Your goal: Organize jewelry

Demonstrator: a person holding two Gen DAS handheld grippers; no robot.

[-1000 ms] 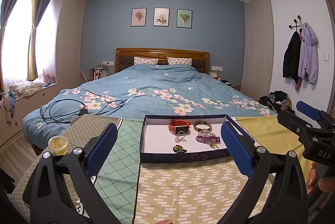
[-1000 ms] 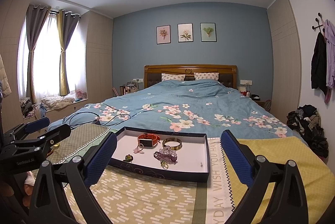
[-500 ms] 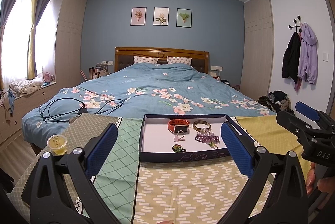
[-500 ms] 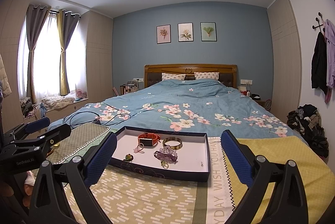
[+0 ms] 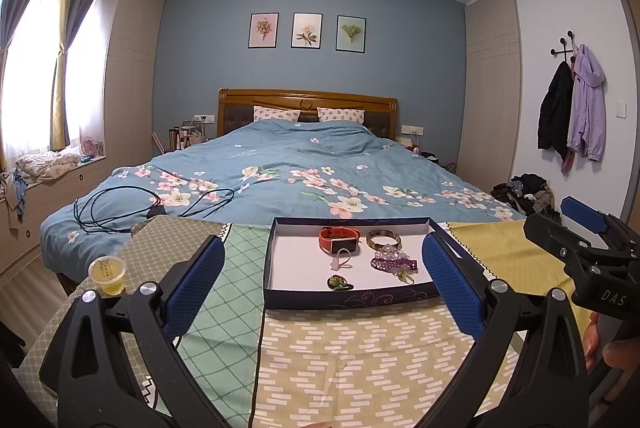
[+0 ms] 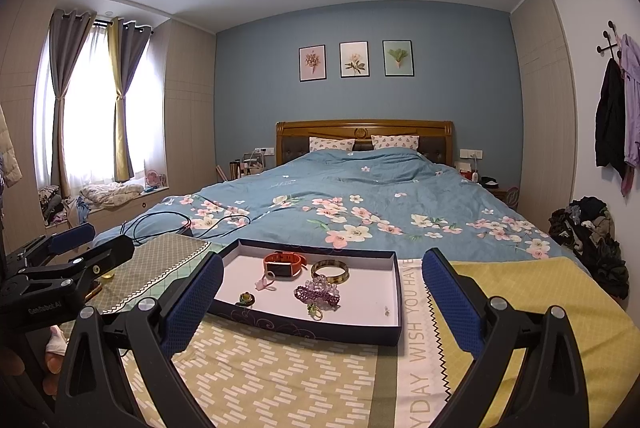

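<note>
Jewelry sits loose in the dark-walled tray (image 5: pixel 276 260) on the patterned cloth: an orange watch (image 5: pixel 338 239) and bangle (image 5: pixel 384 240) far, purple beads (image 5: pixel 394 262) right. Left gripper (image 5: pixel 320 288) and right gripper (image 6: pixel 318 304) both gape wide, empty, facing the tray's near wall; beads lie nearer the right one

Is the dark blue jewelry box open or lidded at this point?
Open. The dark blue box has no lid on it; its white floor shows, with the orange band and bangle lying inside.
</note>
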